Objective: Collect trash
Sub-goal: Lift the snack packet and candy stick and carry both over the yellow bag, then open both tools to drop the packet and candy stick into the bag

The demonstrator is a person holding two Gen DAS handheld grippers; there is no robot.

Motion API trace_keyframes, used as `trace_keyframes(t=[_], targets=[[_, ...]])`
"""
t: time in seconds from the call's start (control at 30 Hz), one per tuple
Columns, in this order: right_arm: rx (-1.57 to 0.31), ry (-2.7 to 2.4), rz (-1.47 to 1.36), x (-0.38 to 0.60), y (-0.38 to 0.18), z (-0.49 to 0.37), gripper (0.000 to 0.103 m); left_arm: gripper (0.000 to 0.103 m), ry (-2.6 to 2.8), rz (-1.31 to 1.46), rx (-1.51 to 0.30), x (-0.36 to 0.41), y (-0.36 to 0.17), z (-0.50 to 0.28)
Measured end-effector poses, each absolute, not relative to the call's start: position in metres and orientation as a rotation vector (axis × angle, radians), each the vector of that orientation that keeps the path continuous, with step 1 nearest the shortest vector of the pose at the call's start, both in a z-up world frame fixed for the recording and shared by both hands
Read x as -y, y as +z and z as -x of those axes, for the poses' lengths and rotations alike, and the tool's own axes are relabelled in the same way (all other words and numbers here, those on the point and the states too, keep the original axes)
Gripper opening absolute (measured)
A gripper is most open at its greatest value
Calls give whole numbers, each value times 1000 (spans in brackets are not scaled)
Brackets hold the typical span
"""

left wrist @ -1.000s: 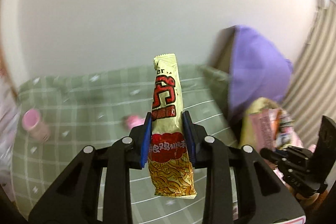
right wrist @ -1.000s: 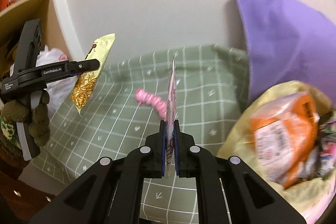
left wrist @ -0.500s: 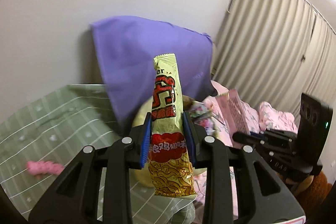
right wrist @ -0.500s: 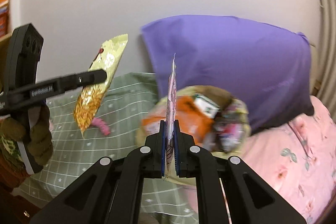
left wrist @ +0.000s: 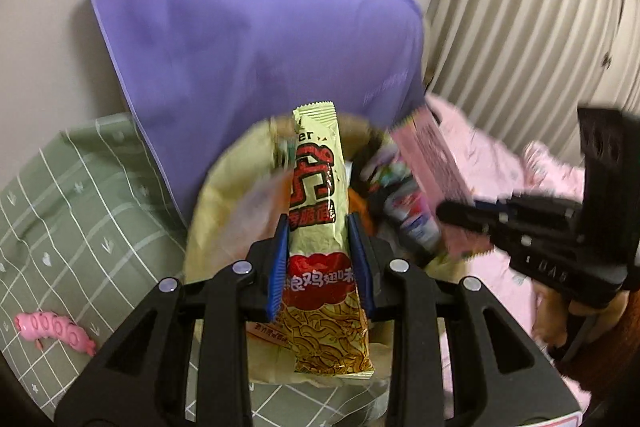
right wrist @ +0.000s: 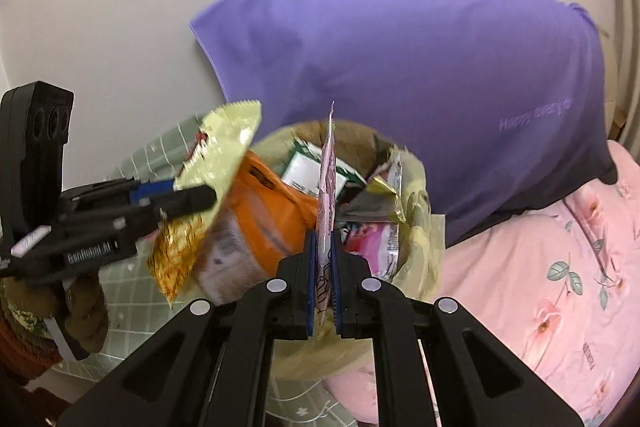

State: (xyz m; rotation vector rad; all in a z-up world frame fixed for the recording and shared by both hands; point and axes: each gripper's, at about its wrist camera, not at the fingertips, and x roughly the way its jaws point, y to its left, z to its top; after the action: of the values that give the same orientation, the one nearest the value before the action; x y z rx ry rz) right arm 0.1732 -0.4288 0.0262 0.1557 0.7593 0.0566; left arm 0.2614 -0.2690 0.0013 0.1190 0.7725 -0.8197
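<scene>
Both tongs, clamping yellow wrapper (left wrist: 320, 211) and pink wrapper (right wrist: 326, 211), reached blurred trash bag (right wrist: 420, 195).

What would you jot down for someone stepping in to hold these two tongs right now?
Left tongs: shut on the yellow noodle snack wrapper, above the trash bag.
Right tongs: shut on the thin pink wrapper, also over the bag.
Yellow trash bag: open on the bed, in front of the purple pillow, already holding several wrappers.
Left: release both wrappers into the bag, then decide whether the pink toy-like piece on the green blanket is trash.
</scene>
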Motion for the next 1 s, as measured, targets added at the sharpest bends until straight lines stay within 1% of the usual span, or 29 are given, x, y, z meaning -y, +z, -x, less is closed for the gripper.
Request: trace_keyframes(t=[0.1,0.2,0.47,0.53,0.7,0.73,0.77,0.8,0.83,0.87,0.97,1.0], targets=[[-793,91,-133,431,9,-191,8,27,-809,-158,-837,281,-20,-267],[-805,106,-96,430,-1,-205,8,27,-796,-157,-856,285,-25,-273],[-773,139,-31,434,-6,-205,9,28,-788,-129,-833,292,-17,-276],[-764,145,-25,434,-5,-205,9,31,-795,-106,-809,292,-9,-278],[-744,171,-17,435,-2,-205,10,34,-816,-2,-810,282,4,-287],[-745,175,-15,435,-2,-205,12,36,-813,19,-807,279,6,-288],[-749,180,-10,435,-2,-206,20,38,-809,40,-802,275,8,-290],[-747,176,-3,435,-1,-206,26,42,-810,67,-794,271,12,-290],[-741,173,2,434,-1,-206,35,47,-814,77,-788,269,14,-289],[-732,175,5,434,0,-204,38,50,-814,81,-781,265,16,-288],[-706,168,-6,433,5,-199,38,55,-804,83,-758,255,25,-282],[-701,165,-9,433,5,-198,39,59,-794,87,-751,252,28,-280]])
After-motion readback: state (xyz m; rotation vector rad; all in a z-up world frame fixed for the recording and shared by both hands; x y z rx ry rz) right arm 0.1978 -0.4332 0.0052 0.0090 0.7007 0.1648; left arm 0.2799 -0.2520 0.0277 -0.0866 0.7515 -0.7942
